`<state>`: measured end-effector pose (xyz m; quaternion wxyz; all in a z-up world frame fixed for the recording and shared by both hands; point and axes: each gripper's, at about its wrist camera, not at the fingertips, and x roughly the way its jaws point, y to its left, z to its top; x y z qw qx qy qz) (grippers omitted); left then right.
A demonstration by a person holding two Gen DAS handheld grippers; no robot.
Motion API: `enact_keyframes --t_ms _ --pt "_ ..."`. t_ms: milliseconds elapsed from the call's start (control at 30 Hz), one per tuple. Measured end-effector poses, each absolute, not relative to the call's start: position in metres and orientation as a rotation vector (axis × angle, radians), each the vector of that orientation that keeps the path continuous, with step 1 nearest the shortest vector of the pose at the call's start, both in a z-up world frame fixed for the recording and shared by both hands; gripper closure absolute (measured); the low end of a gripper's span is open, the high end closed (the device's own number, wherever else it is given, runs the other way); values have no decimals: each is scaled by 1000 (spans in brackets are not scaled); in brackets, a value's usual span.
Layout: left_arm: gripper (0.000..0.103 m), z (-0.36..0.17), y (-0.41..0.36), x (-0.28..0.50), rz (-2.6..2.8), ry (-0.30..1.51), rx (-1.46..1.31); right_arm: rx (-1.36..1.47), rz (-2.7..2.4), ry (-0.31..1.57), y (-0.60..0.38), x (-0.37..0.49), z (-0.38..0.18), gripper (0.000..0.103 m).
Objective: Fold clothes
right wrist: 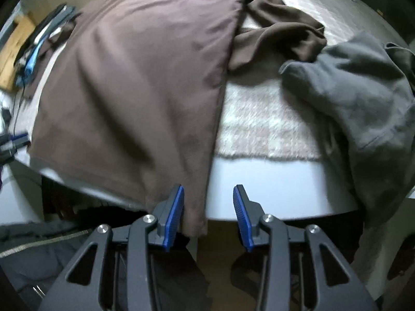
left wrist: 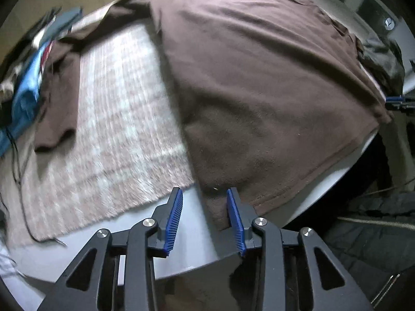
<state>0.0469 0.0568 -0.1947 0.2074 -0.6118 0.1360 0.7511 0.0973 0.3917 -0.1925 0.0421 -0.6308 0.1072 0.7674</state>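
A brown T-shirt (left wrist: 259,64) lies spread flat on a fluffy pale blanket (left wrist: 116,129) on a round white table (left wrist: 192,246). Its hem hangs over the near table edge. My left gripper (left wrist: 205,199) is open at the hem's left corner, and the cloth rests loosely against the right pad (left wrist: 234,220). In the right wrist view, the same shirt (right wrist: 142,77) runs up the frame. My right gripper (right wrist: 208,194) is open at the other hem corner, which hangs beside the left pad (right wrist: 173,217). One sleeve (right wrist: 280,31) lies crumpled to the right.
A grey garment (right wrist: 363,90) is heaped on the table's right side and droops over the rim. A pile of blue and dark items (left wrist: 26,90) sits at the far left. A dark zipped jacket (left wrist: 376,233) lies below the table edge.
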Motion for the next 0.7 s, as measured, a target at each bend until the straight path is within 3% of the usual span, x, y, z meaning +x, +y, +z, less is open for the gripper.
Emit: enact_keyframes --t_ms 100,167,200,233,267,333,467,600,700 --pt "70 -204 63 45 2090 382 -1724 -1959 2371 340 389 88 -200 64" --pt "92 -204 68 47 2085 400 -1698 -2000 2362 301 385 83 -209 64" --pt "95 -204 71 47 2082 409 -1685 -2016 2357 280 383 81 -213 64" --pt "96 -204 74 48 2080 418 -1672 -2023 2363 273 383 80 -215 64" --pt "96 -203 74 49 2077 425 -1668 -2025 2377 277 383 80 -215 71" --pt "99 -191 65 47 2082 400 -1682 -2041 2397 388 389 79 -210 98" --pt "99 -156 48 47 2141 386 -1641 -2015 2475 448 395 86 -186 98" --pt "94 -170 58 75 2064 462 -1738 -2094 2366 207 401 84 -214 97" --pt "91 -177 55 74 2033 489 -1790 -2174 2318 139 401 83 -214 94"
